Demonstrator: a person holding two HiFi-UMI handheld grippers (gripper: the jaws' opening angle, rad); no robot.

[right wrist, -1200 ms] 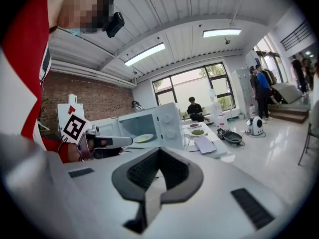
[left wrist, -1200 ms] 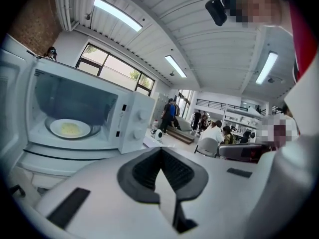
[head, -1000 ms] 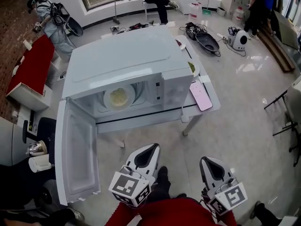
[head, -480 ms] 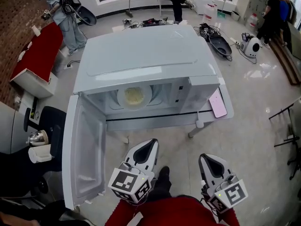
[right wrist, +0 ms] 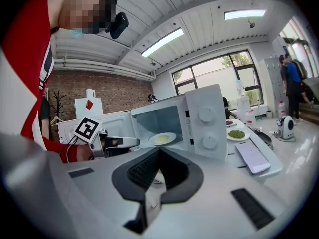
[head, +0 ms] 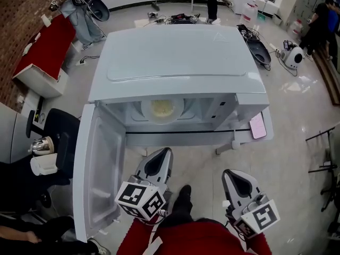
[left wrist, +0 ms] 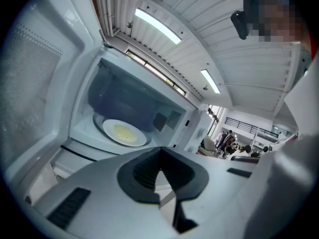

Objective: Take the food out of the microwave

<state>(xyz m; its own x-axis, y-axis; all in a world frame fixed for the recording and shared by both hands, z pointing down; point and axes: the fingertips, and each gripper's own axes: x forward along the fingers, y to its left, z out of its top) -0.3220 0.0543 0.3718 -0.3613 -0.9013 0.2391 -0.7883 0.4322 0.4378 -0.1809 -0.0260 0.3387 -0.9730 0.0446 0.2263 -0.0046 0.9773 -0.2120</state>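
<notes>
Yellow food [head: 162, 108] in the microwave [head: 180, 57], well beyond left gripper [head: 166, 152] and right gripper [head: 229, 173], fingers closed, empty.

The microwave [head: 178, 62] is a big pale-grey box with two round knobs [right wrist: 209, 128] on its right-hand panel, and its door [head: 98, 179] hangs wide open to the left, hinged on that side. Inside the cavity a round white plate [head: 162, 109] lies flat, roughly in the middle of the floor. A low heap of pale yellow food [head: 161, 107] sits at its centre.
</notes>
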